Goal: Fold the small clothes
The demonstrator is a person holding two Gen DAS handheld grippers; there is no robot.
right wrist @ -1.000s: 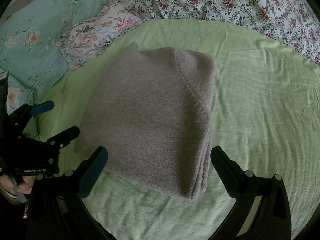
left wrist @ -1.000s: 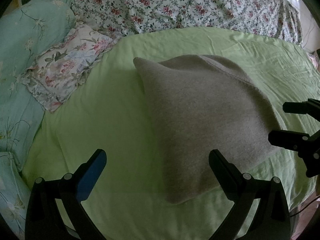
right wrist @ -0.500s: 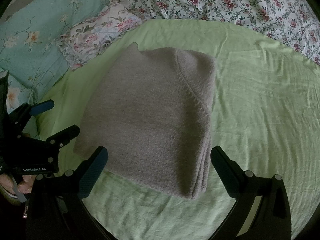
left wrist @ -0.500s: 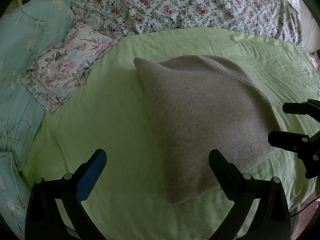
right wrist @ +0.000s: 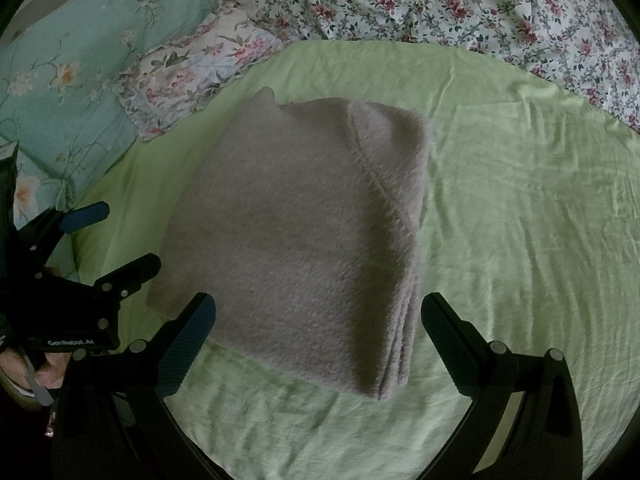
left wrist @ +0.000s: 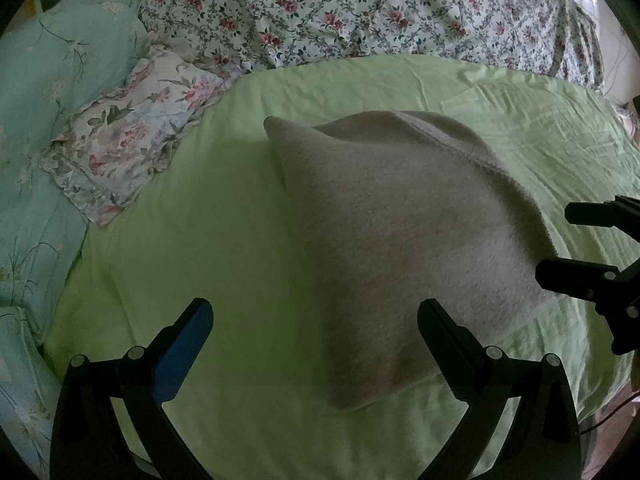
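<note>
A grey knitted garment (left wrist: pixel 400 240) (right wrist: pixel 304 232) lies folded into a thick stack on the light green sheet (left wrist: pixel 208 248) (right wrist: pixel 520 220). Its layered edge faces me at the right in the right wrist view. My left gripper (left wrist: pixel 316 320) hovers open near the garment's front left corner, nothing between its fingers. My right gripper (right wrist: pixel 318 316) stands open just in front of the stack's near edge, empty too. Each gripper shows in the other's view: the right one (left wrist: pixel 576 240) at the far right, the left one (right wrist: pixel 120 240) at the far left, held by a hand (right wrist: pixel 24 364).
A floral pillow (left wrist: pixel 128 140) (right wrist: pixel 200 64) lies at the back left beside a turquoise quilt (left wrist: pixel 44 92) (right wrist: pixel 68 60). A white rose-print quilt (left wrist: pixel 360 12) (right wrist: pixel 460 4) is bunched along the far side. The green sheet spreads wide to the garment's right.
</note>
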